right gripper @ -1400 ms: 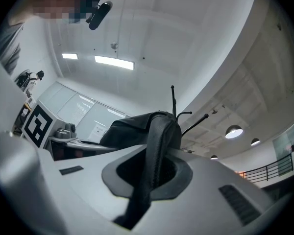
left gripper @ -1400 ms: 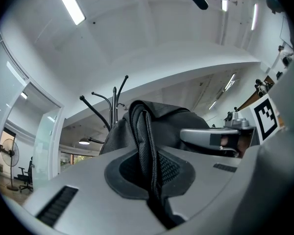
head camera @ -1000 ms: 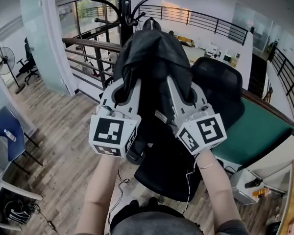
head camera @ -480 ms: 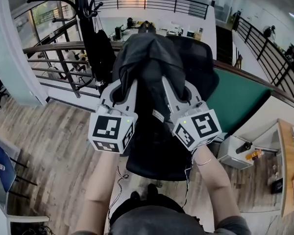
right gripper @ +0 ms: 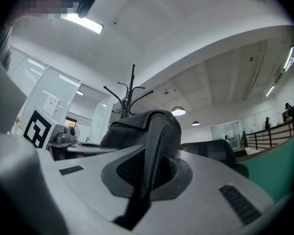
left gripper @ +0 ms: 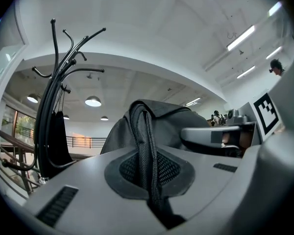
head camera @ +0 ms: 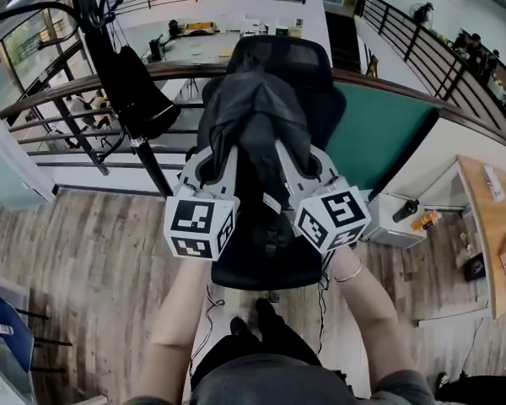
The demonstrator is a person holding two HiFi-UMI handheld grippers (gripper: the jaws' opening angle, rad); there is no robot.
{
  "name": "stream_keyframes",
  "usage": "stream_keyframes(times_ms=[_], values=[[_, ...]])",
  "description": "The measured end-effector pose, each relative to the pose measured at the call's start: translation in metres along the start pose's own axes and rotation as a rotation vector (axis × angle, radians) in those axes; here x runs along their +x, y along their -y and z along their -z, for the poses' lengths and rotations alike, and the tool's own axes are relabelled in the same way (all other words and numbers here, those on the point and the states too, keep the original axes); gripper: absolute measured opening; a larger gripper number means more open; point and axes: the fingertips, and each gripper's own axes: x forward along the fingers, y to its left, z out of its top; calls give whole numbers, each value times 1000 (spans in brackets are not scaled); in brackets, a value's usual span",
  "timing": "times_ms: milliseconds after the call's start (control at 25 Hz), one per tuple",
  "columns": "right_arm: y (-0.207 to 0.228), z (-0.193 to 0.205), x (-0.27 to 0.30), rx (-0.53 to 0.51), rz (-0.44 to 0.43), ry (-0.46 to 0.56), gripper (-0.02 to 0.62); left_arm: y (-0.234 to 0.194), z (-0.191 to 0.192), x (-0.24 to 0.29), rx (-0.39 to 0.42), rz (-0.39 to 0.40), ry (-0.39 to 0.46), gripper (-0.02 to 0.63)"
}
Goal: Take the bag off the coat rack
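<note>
The black bag [head camera: 255, 112] hangs between my two grippers, off the coat rack [head camera: 108, 51] and in front of a black office chair [head camera: 274, 256]. My left gripper [head camera: 221, 153] is shut on one mesh shoulder strap [left gripper: 146, 153], which runs down between its jaws. My right gripper [head camera: 292, 152] is shut on the other strap [right gripper: 154, 151]. The bag's body [left gripper: 159, 124] bulges just past the jaws. In the left gripper view the coat rack [left gripper: 54, 106] stands to the left, apart from the bag. In the right gripper view the rack [right gripper: 131, 94] rises behind the bag [right gripper: 132, 126].
A dark garment [head camera: 135, 91] still hangs on the rack. A railing [head camera: 59, 121] runs behind the rack and chair. A green panel [head camera: 379, 133] stands at the right, with a white cabinet [head camera: 396, 226] and a wooden desk [head camera: 489, 226] beyond. A blue chair [head camera: 0, 332] sits at the lower left.
Both grippers have come down and away from the rack with the bag in them. The rack has slid from above the bag to the upper left, and the bag now hangs by the chair.
</note>
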Motion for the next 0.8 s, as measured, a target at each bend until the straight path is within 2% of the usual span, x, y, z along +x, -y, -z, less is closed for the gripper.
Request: stream_keyframes(times_ms=[440, 800], values=[[20, 90, -17, 94, 121, -142, 11, 17, 90, 19, -79, 98, -126, 26], [50, 179, -17, 180, 176, -264, 12, 25, 178, 49, -147, 135, -249, 26]])
